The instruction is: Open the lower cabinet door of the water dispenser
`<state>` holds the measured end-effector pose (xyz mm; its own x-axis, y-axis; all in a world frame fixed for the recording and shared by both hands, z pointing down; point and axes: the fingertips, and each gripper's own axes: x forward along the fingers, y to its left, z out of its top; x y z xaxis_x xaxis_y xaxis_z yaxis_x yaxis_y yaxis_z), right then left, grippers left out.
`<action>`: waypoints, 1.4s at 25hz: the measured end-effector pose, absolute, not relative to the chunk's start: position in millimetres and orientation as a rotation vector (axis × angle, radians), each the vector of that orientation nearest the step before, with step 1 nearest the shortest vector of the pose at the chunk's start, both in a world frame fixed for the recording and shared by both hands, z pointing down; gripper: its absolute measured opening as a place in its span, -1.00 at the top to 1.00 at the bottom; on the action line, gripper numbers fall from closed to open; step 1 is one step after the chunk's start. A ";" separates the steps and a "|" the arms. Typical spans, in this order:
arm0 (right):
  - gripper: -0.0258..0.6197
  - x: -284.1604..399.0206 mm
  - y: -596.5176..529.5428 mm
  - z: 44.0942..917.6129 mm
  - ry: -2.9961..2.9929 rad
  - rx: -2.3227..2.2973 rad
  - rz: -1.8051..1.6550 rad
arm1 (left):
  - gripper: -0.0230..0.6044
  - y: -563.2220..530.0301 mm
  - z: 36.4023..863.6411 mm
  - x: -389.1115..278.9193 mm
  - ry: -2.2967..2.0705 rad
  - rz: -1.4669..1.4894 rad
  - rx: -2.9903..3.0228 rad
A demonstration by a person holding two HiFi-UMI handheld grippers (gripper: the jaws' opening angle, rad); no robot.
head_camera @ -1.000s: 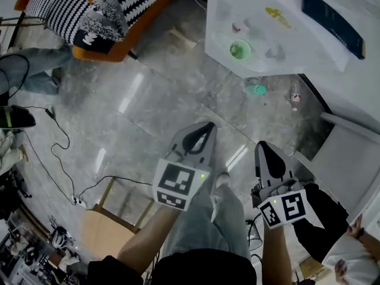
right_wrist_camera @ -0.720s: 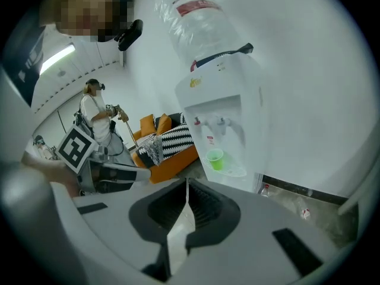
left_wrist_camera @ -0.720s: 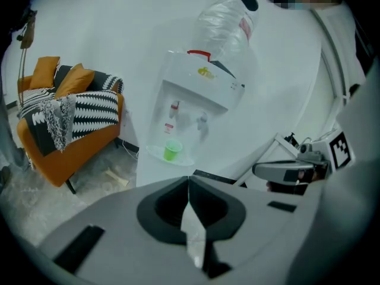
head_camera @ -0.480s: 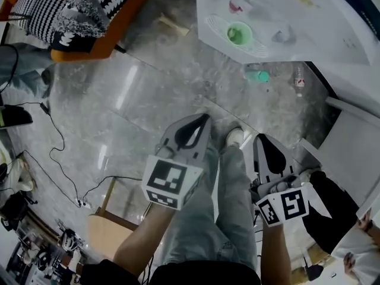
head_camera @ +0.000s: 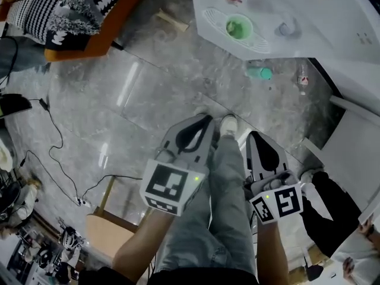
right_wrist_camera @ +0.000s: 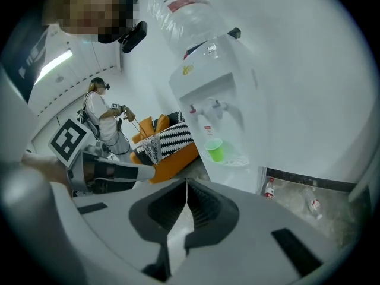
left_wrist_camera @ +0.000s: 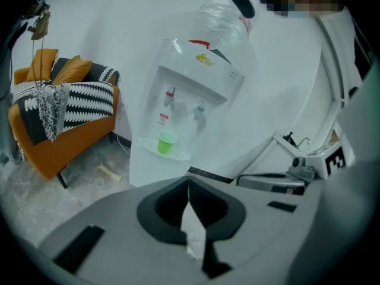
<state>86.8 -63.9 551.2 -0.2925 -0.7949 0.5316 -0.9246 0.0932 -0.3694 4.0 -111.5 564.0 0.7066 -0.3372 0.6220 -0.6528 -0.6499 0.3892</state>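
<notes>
Approach step: the left tool (head_camera: 205,123) and right tool (head_camera: 254,138), jaws together and empty, point at the dispenser (left_wrist_camera: 190,100), well apart from it. Next, I'd say one must open and reach the lower door (left_wrist_camera: 151,168).

No legible text: yellow logo (left_wrist_camera: 204,59) on water dispenser (left_wrist_camera: 196,94), red bottle label (right_wrist_camera: 181,3) too small, blurred.

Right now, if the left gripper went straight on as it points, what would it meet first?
Probably the lower front of the water dispenser, below the green cup; nothing shows between it and the left gripper. Depth is unclear: it could reach the floor first.
</notes>
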 end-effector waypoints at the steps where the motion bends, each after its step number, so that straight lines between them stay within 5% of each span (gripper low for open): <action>1: 0.89 90.3 -64.3 557.9 -2.164 1.740 0.980 | 0.89 -112.6 568.5 3.0 -0.762 0.685 2.295; 5: 0.85 110.7 -66.3 590.3 -2.131 1.724 0.967 | 0.89 -109.1 584.5 3.0 -0.785 0.707 2.271; 7: 0.51 122.4 -70.0 605.3 -2.136 1.696 0.968 | 0.89 -100.2 594.4 4.2 -0.785 0.722 2.254; 17: -0.04 179.3 -110.6 685.8 -2.129 1.607 0.863 | 0.89 -76.1 627.0 16.8 -0.780 0.761 2.197; 35: -0.09 242.3 -185.7 788.8 -1.954 1.509 0.707 | 0.89 -40.3 656.4 14.7 -0.762 0.771 2.133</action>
